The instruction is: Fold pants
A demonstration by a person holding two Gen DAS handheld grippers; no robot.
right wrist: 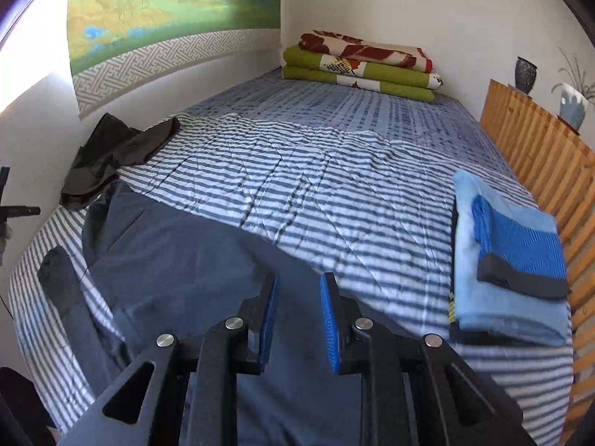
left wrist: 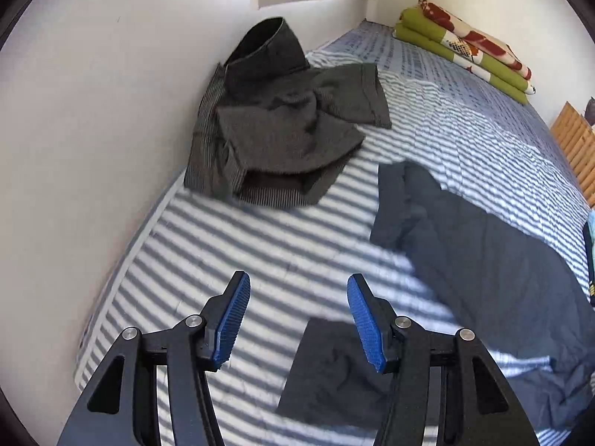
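**Both grippers hover empty over the pants on the bed**

The left gripper (left wrist: 297,319) hangs low over the blue-and-white striped bedspread (left wrist: 260,245), jaws spread wide, gripping nothing. The dark navy pants (left wrist: 483,260) lie rumpled at the right of its frame, one leg end under the right finger. The right gripper (right wrist: 297,319) points forward above the same pants (right wrist: 178,260), its blue pads (right wrist: 329,327) parted by a narrow gap, empty. A crumpled grey ribbed garment (left wrist: 275,130) lies at upper centre, against the wall.

We see dark navy pants (right wrist: 178,260) on a blue-and-white striped bedspread (right wrist: 334,186), charcoal ribbed clothing (left wrist: 275,133), green floral blankets (right wrist: 364,67), and blue-padded fingers (left wrist: 232,319).
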